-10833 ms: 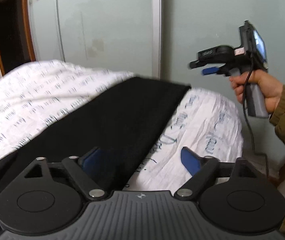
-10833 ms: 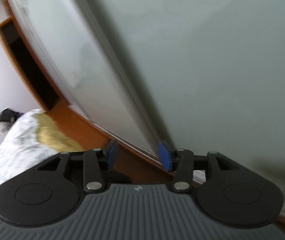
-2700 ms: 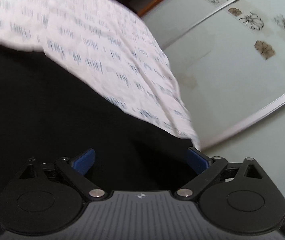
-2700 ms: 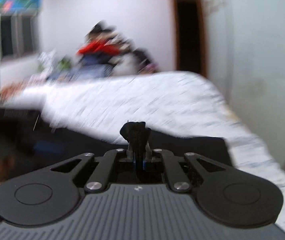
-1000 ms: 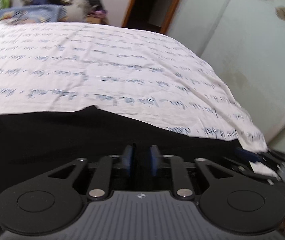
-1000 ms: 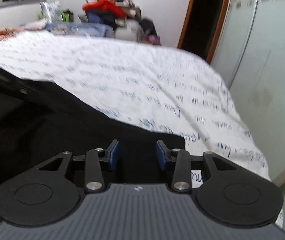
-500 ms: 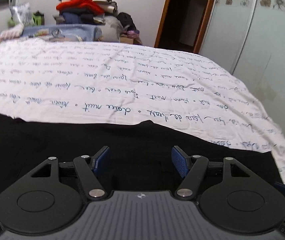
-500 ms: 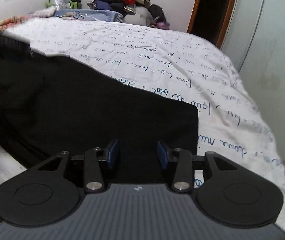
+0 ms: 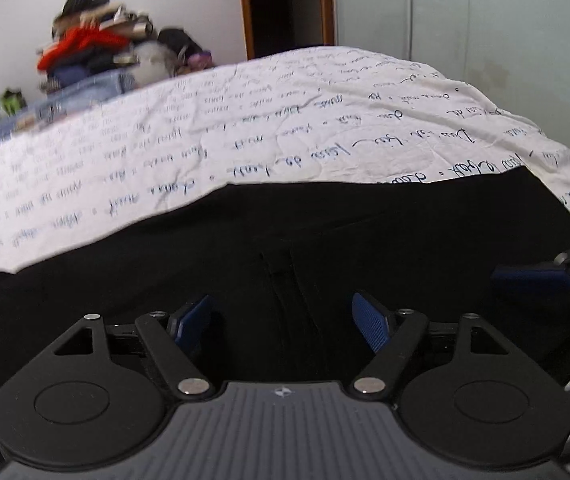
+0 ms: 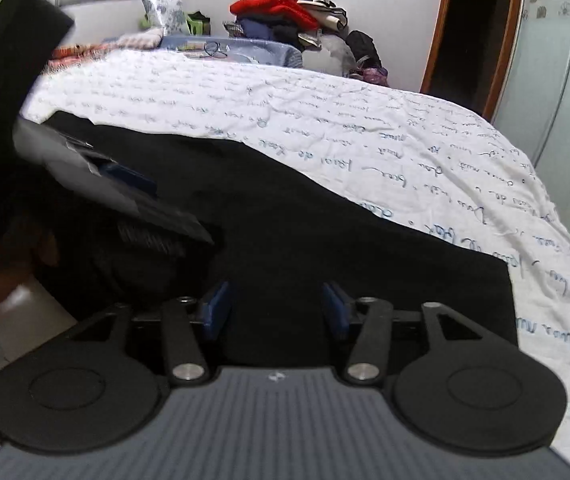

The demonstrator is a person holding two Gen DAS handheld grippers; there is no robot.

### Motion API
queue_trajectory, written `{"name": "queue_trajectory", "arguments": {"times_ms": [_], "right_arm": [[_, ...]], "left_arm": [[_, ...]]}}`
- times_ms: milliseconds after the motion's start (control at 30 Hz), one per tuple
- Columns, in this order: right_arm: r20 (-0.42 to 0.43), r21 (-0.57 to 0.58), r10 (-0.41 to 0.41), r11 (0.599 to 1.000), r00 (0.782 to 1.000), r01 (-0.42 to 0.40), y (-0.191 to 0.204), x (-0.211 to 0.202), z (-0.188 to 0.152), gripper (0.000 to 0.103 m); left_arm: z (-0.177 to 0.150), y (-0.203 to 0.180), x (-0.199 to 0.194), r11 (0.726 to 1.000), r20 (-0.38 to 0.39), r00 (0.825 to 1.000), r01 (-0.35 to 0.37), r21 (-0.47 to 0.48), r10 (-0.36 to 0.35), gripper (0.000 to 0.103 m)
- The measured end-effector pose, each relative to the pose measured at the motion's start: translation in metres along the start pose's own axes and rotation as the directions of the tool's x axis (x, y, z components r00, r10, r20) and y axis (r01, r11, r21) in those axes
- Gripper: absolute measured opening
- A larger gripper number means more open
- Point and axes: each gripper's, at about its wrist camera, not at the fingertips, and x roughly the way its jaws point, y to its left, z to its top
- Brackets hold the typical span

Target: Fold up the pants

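Black pants (image 9: pixel 325 232) lie flat across the near part of a bed, also filling the lower middle of the right wrist view (image 10: pixel 325 240). My left gripper (image 9: pixel 281 322) hovers just over the cloth, its jaws opening and nothing pinched between the blue pads. My right gripper (image 10: pixel 276 310) sits over the pants near their right end, jaws opening too, cloth below but not gripped. The right gripper's blue fingertip (image 9: pixel 533 278) shows at the right edge of the left wrist view. The left gripper (image 10: pixel 125 178) and the hand holding it appear blurred at the left of the right wrist view.
The bed has a white sheet with blue script (image 9: pixel 285 128) (image 10: pixel 365 128). A pile of clothes (image 10: pixel 285 12) stands beyond the far side. A dark doorway with a wooden frame (image 9: pixel 285 4) and a pale sliding wardrobe door (image 10: pixel 565 80) are on the right.
Both grippers have widened, the left from nearly closed, letting go of the black cloth. Both views have drawn nearer to the pants, and the left view has rolled.
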Motion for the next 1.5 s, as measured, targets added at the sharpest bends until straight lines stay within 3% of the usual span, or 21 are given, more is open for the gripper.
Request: {"name": "queue_trajectory", "arguments": {"times_ms": [67,200,267,300,333,400,500,667,800,933,1100,1167,1267,1367,1467,1500], "right_arm": [[-0.041,-0.062,-0.009,0.998,0.999,0.007,0.01,0.01,-0.003,0.062],[0.001,-0.105,-0.079,0.991,0.997,0.078,0.023,0.001,0.005,0.069],[0.075,-0.148,-0.1,0.983,0.992,0.11,0.035,-0.008,0.012,0.086],[0.119,-0.184,-0.105,0.975,0.987,0.126,0.044,-0.012,0.016,0.101],[0.168,-0.228,-0.106,0.963,0.98,0.143,0.056,-0.017,0.018,0.103],[0.251,-0.345,-0.087,0.922,0.964,0.174,0.088,-0.022,0.023,0.103],[0.299,-0.481,-0.037,0.857,0.954,0.184,0.135,-0.016,0.022,0.103],[0.278,-0.596,0.072,0.795,0.958,0.113,0.196,-0.003,0.023,0.103],[0.283,-0.628,0.151,0.775,0.947,0.065,0.231,-0.001,0.024,0.103],[0.252,-0.646,0.162,0.762,0.954,0.042,0.25,0.019,0.034,0.102],[0.254,-0.705,0.12,0.703,0.96,0.099,0.282,0.048,0.038,0.095],[0.281,-0.736,0.098,0.66,0.955,0.149,0.292,0.055,0.036,0.095],[0.305,-0.772,0.097,0.608,0.947,0.186,0.306,0.065,0.034,0.089],[0.306,-0.802,0.108,0.564,0.946,0.195,0.321,0.077,0.034,0.07],[0.296,-0.83,0.127,0.525,0.947,0.189,0.333,0.086,0.031,0.039],[0.285,-0.84,0.131,0.511,0.95,0.181,0.335,0.089,0.03,0.023]], "left_arm": [[0.0,0.01,-0.01,0.999,0.034,0.999,-0.03,-0.019,0.031,0.077],[-0.005,0.05,-0.037,0.979,0.107,0.977,-0.173,-0.103,0.184,0.079],[-0.012,0.079,-0.05,0.958,0.111,0.96,-0.238,-0.162,0.258,0.083],[-0.016,0.094,-0.057,0.946,0.11,0.952,-0.261,-0.191,0.285,0.083],[-0.021,0.109,-0.064,0.934,0.103,0.945,-0.284,-0.218,0.311,0.083],[-0.032,0.137,-0.075,0.908,0.072,0.931,-0.33,-0.259,0.359,0.083],[-0.053,0.177,-0.091,0.859,0.014,0.907,-0.394,-0.328,0.422,0.083],[-0.087,0.234,-0.109,0.783,-0.097,0.903,-0.413,-0.466,0.418,0.083],[-0.103,0.261,-0.116,0.755,-0.119,0.933,-0.346,-0.557,0.34,0.083],[-0.12,0.274,-0.119,0.71,-0.07,0.98,-0.184,-0.679,0.187,0.084],[-0.139,0.293,-0.12,0.582,0.001,0.998,-0.034,-0.813,0.059,0.087],[-0.146,0.3,-0.12,0.518,0.042,0.999,0.031,-0.855,0.009,0.088],[-0.152,0.307,-0.12,0.444,0.091,0.995,0.102,-0.89,-0.046,0.09],[-0.155,0.309,-0.118,0.394,0.129,0.986,0.159,-0.905,-0.103,0.092],[-0.156,0.309,-0.114,0.35,0.16,0.973,0.209,-0.913,-0.163,0.094],[-0.155,0.308,-0.112,0.335,0.171,0.968,0.225,-0.915,-0.183,0.095]]}}
